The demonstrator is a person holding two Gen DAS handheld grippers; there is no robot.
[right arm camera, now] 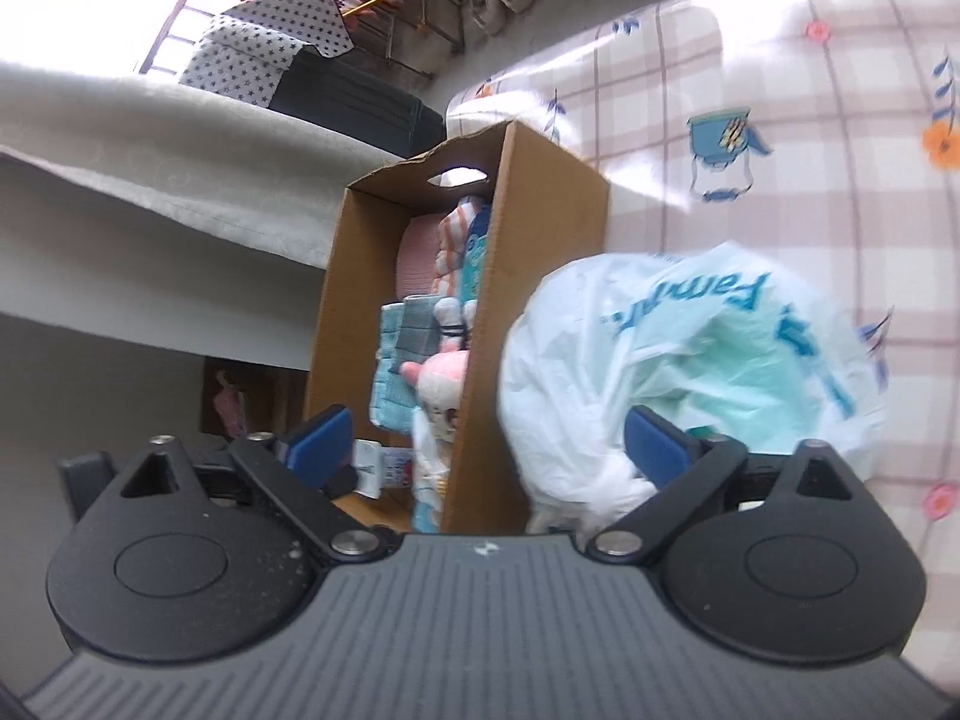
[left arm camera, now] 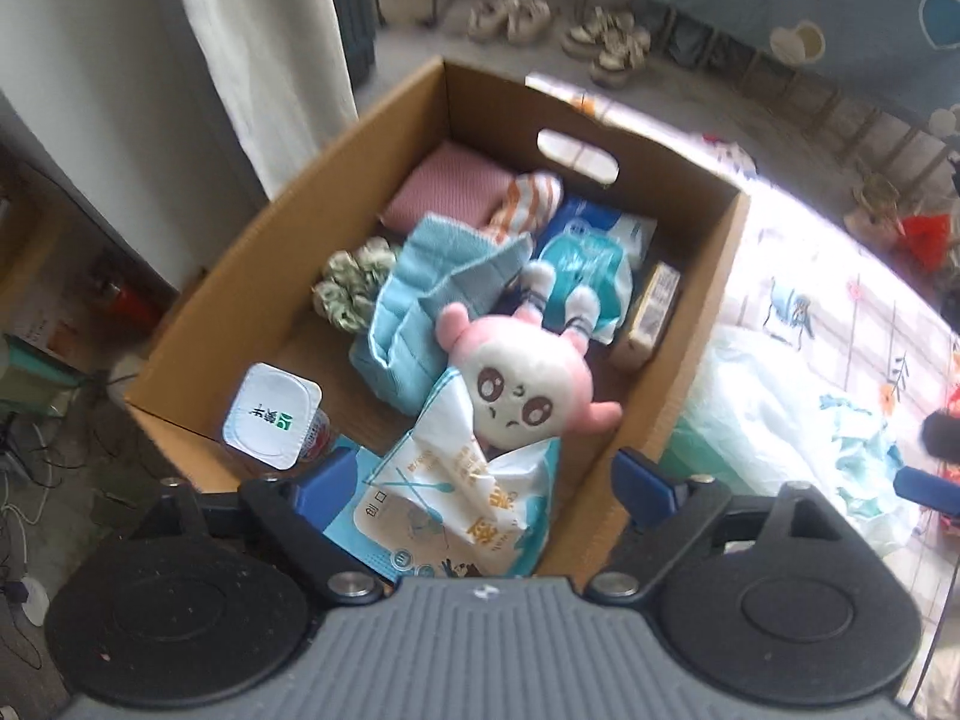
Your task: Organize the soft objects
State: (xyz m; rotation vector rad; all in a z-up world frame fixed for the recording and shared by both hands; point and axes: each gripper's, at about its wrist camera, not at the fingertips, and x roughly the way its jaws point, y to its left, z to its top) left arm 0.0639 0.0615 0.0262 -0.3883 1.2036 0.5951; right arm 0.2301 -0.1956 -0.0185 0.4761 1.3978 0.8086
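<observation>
Pink plush doll (left arm camera: 528,390) lies mid-frame in our cardboard box (left arm camera: 288,252); both hand-held grippers (left arm camera: 486,474) (right arm camera: 486,450) gape, holding nothing.

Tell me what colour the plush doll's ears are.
Pink. The plush doll has pink ears around a white face, clearest in the left wrist view.

Cardboard box (left arm camera: 288,276): 1, ahead of the left tongs (left arm camera: 489,474)
Plush dolls (left arm camera: 528,390): 1, in the box
Blue towels (left arm camera: 420,306): 1
Pink folded cloths (left arm camera: 444,189): 1, at the far end
Scrunchies (left arm camera: 354,285): 1
Sealed cups (left arm camera: 273,417): 1, near the left finger
Tissue packs (left arm camera: 456,504): 1, nearest the tongs
Plastic bags (right arm camera: 690,354): 1, ahead of the right tongs (right arm camera: 489,447), on the bed
</observation>
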